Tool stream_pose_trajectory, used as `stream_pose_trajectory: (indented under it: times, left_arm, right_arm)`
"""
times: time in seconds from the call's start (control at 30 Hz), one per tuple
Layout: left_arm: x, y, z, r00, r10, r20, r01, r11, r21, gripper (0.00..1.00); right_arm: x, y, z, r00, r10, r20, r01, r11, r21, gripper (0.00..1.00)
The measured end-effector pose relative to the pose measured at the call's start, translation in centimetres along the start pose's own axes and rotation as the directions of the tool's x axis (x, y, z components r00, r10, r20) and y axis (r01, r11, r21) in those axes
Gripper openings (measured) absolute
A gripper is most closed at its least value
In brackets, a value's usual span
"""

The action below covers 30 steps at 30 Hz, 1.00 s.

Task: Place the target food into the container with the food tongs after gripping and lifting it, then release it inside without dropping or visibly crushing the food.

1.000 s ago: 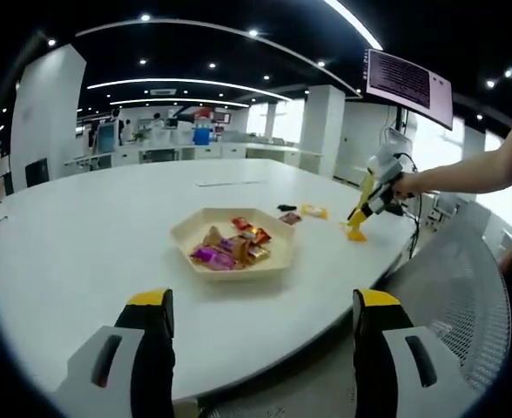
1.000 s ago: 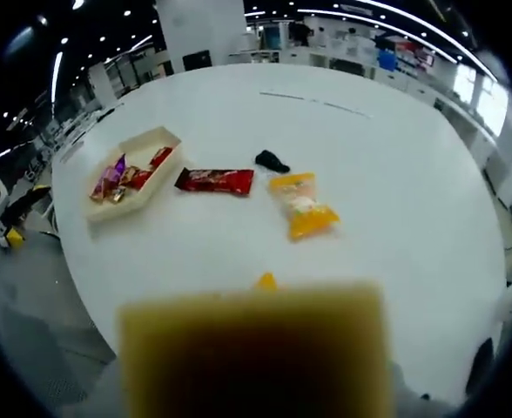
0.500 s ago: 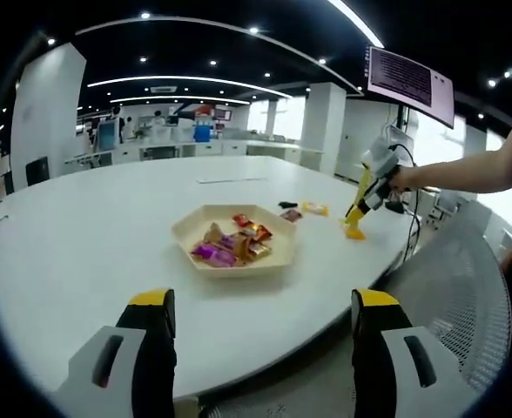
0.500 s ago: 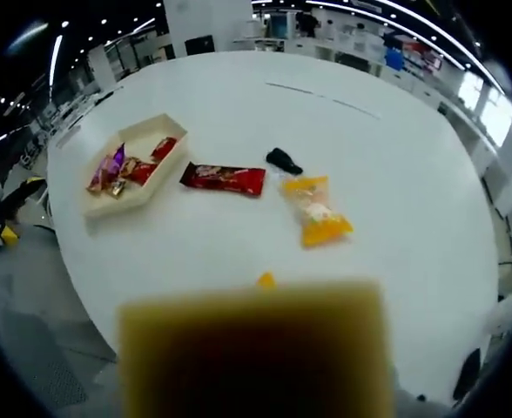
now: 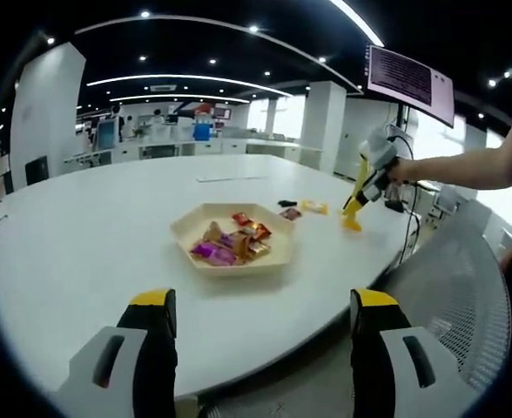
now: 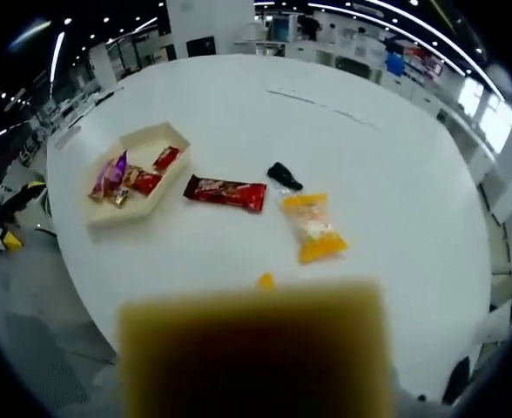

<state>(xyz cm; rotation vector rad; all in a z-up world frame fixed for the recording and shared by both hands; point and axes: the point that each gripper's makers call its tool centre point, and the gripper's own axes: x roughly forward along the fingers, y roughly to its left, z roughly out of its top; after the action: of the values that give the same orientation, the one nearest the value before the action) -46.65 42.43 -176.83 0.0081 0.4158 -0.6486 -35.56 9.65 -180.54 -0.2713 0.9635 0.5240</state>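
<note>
Left hand-held gripper (image 5: 256, 348) wide, idle; right hand-held gripper (image 5: 367, 187) w/ tongs (image 5: 353, 212), grip unclear, just short of yellow packet (image 6: 313, 226) for pickup.

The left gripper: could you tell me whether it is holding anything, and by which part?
Nothing is held. The left gripper is open, its fingers wide apart over the table edge, well short of the tray.

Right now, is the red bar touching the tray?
Apart. The right gripper view shows bare white table between the red bar and the tray.
</note>
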Motion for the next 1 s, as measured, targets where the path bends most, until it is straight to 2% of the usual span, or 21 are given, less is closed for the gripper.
stream_pose_trajectory:
  times: [0.17, 0.23, 0.43, 0.6, 0.9, 1.0]
  left_arm:
    - [0.0, -0.1, 0.0, 1.0, -0.008, -0.001, 0.008, 1.0, 0.002, 0.78]
    - [0.0, -0.1, 0.0, 1.0, -0.005, -0.001, 0.005, 1.0, 0.001, 0.78]
    - [0.0, 0.0, 0.0, 1.0, -0.004, 0.005, 0.004, 1.0, 0.001, 0.78]
    - [0.0, -0.1, 0.1, 1.0, -0.008, 0.008, 0.008, 1.0, 0.001, 0.78]
    - [0.0, 0.0, 0.1, 1.0, -0.003, 0.01, 0.003, 1.0, -0.002, 0.76]
    - [0.0, 0.0, 0.1, 1.0, -0.003, 0.011, 0.003, 1.0, -0.003, 0.76]
  right_arm:
    - [-1.6, -0.3, 2.5, 0.999, -0.011, 0.035, 0.012, 1.0, -0.019, 0.22]
    - [-1.8, -0.2, 2.9, 0.999, -0.014, 0.042, 0.015, 1.0, -0.025, 0.22]
    - [-1.8, 0.2, 3.1, 0.999, -0.013, 0.034, 0.014, 0.999, -0.035, 0.22]
    - [-2.0, 0.7, 4.0, 0.999, -0.004, 0.04, 0.005, 0.999, -0.037, 0.22]
    - [-2.3, 2.5, 7.5, 0.998, 0.016, 0.064, -0.01, 0.995, -0.095, 0.22]
    - [-2.0, 3.8, 8.7, 0.997, 0.036, 0.067, -0.028, 0.993, -0.118, 0.22]
